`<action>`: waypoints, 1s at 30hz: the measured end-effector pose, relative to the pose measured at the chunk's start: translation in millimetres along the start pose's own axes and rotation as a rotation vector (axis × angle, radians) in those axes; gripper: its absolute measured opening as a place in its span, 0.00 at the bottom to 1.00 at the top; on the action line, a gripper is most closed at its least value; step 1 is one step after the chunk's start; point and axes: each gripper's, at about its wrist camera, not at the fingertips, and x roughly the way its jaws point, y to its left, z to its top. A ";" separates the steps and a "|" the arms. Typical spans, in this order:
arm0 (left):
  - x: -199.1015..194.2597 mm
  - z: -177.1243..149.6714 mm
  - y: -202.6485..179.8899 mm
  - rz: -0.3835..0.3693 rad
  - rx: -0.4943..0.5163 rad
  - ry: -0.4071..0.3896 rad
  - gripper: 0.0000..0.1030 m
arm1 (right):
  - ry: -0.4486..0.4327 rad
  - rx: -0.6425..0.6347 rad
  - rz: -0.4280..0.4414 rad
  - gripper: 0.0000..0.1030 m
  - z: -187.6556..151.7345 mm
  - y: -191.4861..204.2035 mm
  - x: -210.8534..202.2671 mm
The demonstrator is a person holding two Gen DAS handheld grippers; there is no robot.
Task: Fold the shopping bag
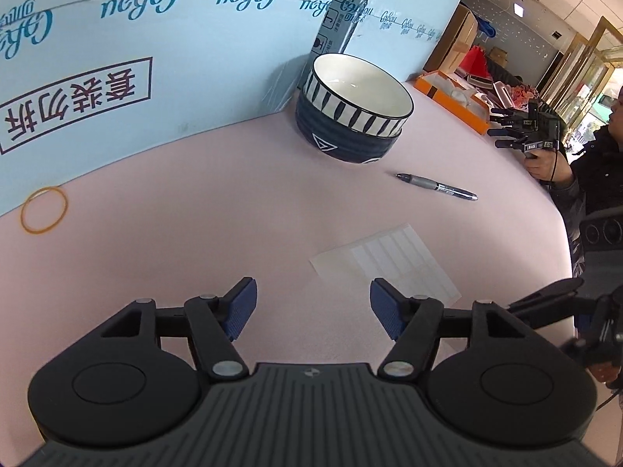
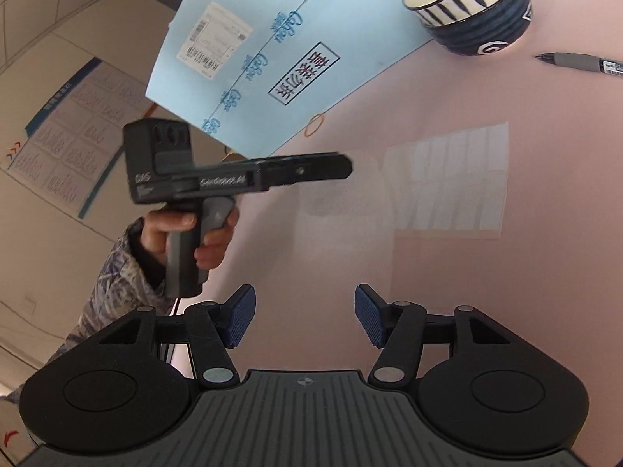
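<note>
Left gripper, fingers apart and empty, hovers near the flat translucent white plastic shopping bag on the pink surface. Right gripper likewise. The thin film could slip, or the black pen get knocked.

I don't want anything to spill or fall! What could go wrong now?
The thin, nearly see-through sheet, likely the bag, lies flat on the table; the open left gripper might slide over it, not pinch it. The pen beside it could roll if bumped, and the bowl sits close behind.
</note>
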 end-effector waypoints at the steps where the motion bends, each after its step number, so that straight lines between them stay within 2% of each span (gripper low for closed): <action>1: 3.0 1.5 -0.3 -0.020 -0.013 0.003 0.47 | 0.025 -0.024 0.026 0.58 -7.9 7.6 2.2; 2: 8.0 3.7 -1.0 -0.043 -0.033 0.012 0.41 | 0.050 -0.029 0.027 0.63 -16.1 11.1 6.8; 4: 16.3 6.5 -3.3 -0.043 -0.050 0.036 0.16 | 0.089 -0.035 0.018 0.63 -29.0 14.8 12.0; 6: 21.3 7.8 -5.9 -0.031 -0.055 0.046 0.12 | 0.104 -0.021 0.005 0.63 -39.4 10.8 12.4; 8: 22.1 8.0 -8.8 -0.012 -0.054 0.041 0.02 | 0.084 -0.015 0.023 0.64 -46.4 8.0 5.8; 14: 2.8 15.0 -23.6 0.004 0.012 -0.030 0.00 | 0.069 -0.072 -0.018 0.64 -53.5 16.6 8.4; 18: -10.1 16.6 -33.6 0.005 0.095 -0.080 0.00 | 0.037 -0.216 -0.066 0.64 -65.9 32.5 9.3; 21: -10.4 12.7 -36.0 0.043 0.149 -0.092 0.00 | 0.026 -0.266 -0.091 0.64 -68.5 39.1 12.4; 23: -8.4 10.8 -30.1 0.082 0.143 -0.106 0.00 | 0.020 -0.251 -0.084 0.65 -67.6 37.5 11.4; 27: -6.7 10.3 -8.9 0.078 0.088 -0.182 0.01 | 0.015 -0.229 -0.072 0.65 -62.8 30.8 10.0; 30: -6.3 11.6 6.1 0.160 0.052 -0.203 0.01 | 0.017 -0.210 -0.070 0.64 -57.2 29.3 10.3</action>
